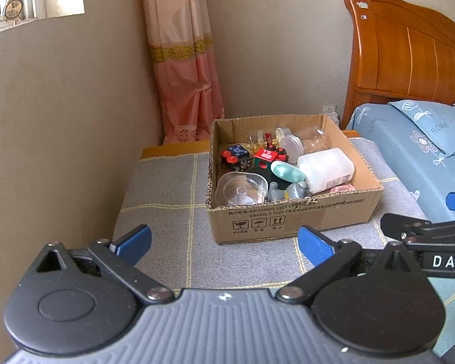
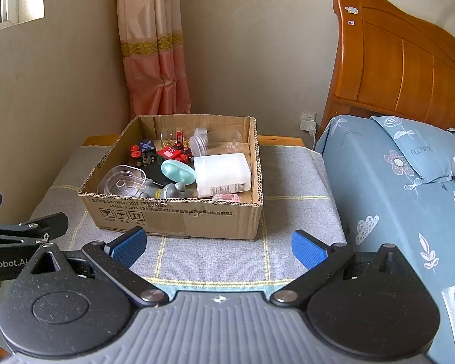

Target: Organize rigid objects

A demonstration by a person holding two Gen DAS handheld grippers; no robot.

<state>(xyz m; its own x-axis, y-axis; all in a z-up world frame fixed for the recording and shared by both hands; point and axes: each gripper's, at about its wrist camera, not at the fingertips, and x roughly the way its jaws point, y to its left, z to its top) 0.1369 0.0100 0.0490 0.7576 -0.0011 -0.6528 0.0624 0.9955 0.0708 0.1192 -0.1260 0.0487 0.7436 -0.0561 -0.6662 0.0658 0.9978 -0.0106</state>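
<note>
Open brown cardboard box (image 2: 179, 218) filled with rigid objects: a white plastic jar (image 2: 223, 174) lying at its right wall, a mint-green oval case (image 2: 178, 171) at centre, a clear plastic container (image 2: 123, 182) in the near-left corner. The box stands on a grey checked cloth over the tabletop (image 2: 215, 257), towards its far edge. Left gripper (image 1: 224, 242) and right gripper (image 2: 218, 244) hover before the near edge, fingers apart, holding nothing. Blue floral bed (image 2: 394, 197) just beside, right.

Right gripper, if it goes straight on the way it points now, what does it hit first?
Probably the cardboard box: its near wall lies dead ahead of the open right gripper, only grey cloth between. Depth is unclear.
</note>
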